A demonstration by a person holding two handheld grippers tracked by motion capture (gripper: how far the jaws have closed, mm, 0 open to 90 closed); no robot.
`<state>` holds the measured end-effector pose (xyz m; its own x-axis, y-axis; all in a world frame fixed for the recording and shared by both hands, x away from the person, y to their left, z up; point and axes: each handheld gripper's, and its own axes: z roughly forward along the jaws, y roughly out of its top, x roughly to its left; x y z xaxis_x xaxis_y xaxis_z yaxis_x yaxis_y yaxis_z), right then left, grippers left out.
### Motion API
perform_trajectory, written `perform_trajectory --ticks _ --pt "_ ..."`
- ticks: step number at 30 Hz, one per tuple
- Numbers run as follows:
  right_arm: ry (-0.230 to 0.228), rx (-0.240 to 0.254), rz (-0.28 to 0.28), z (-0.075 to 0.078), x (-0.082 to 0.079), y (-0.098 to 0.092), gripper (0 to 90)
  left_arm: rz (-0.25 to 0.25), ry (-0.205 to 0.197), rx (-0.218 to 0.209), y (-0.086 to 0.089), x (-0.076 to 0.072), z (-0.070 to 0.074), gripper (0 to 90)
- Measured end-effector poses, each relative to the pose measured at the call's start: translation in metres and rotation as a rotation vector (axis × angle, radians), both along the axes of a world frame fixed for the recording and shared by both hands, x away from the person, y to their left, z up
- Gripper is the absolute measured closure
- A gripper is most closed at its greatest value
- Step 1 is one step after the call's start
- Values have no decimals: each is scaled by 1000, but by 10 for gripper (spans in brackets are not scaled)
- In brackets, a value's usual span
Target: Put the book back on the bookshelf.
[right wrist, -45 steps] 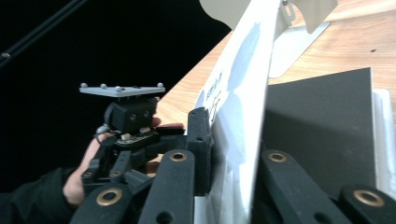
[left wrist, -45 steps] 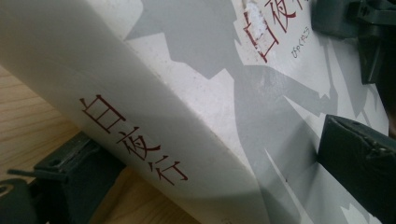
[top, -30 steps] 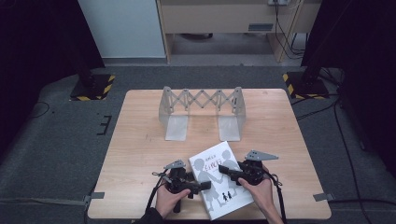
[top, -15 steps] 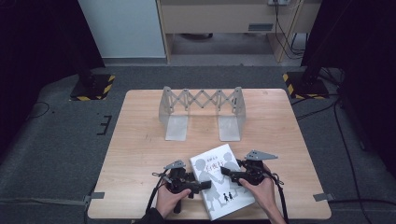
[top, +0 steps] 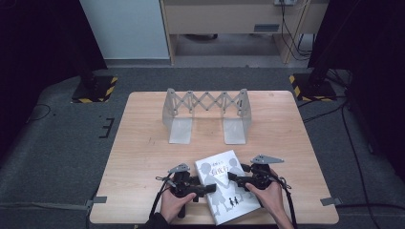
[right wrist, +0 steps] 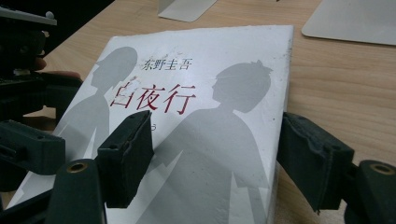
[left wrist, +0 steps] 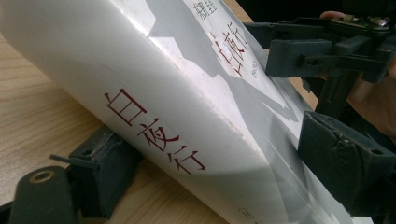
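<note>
Item one: white book point(top: 228, 186), flat on the table point(top: 143, 157) at its near edge, lying between my two grippers. Red title characters on cover and spine.

Item two: left gripper point(top: 206, 189), at the book's spine side. Its jaws straddle the spine edge, one under, one over the cover; they have just been closing, and I cannot tell whether the pads press yet.

Item three: right gripper point(top: 234, 177), on the opposite edge. Jaws have just been opening; one pad rests over the cover, the other stands just off the fore-edge, loose.

Item four: grey folding rack point(top: 206, 114), well beyond both grippers.
</note>
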<state>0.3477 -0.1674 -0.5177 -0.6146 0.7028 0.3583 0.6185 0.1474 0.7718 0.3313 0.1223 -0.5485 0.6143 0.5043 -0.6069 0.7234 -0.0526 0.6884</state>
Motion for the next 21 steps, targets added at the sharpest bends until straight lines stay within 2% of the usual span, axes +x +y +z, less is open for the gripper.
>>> perform_trajectory --ticks 6,10,17,19,21 --pt "43 45 3 -4 2 -3 280 5 4 -4 0 0 0 130" --pt "68 62 32 -6 4 -3 286 12 16 -19 1 3 -1 150" --pt "61 65 18 -5 3 -4 314 14 32 -14 0 5 1 160" --pt "62 69 14 -3 3 -5 322 12 17 -7 0 5 4 161" --pt "44 77 11 -2 4 -6 337 18 -1 -2 0 5 7 163"
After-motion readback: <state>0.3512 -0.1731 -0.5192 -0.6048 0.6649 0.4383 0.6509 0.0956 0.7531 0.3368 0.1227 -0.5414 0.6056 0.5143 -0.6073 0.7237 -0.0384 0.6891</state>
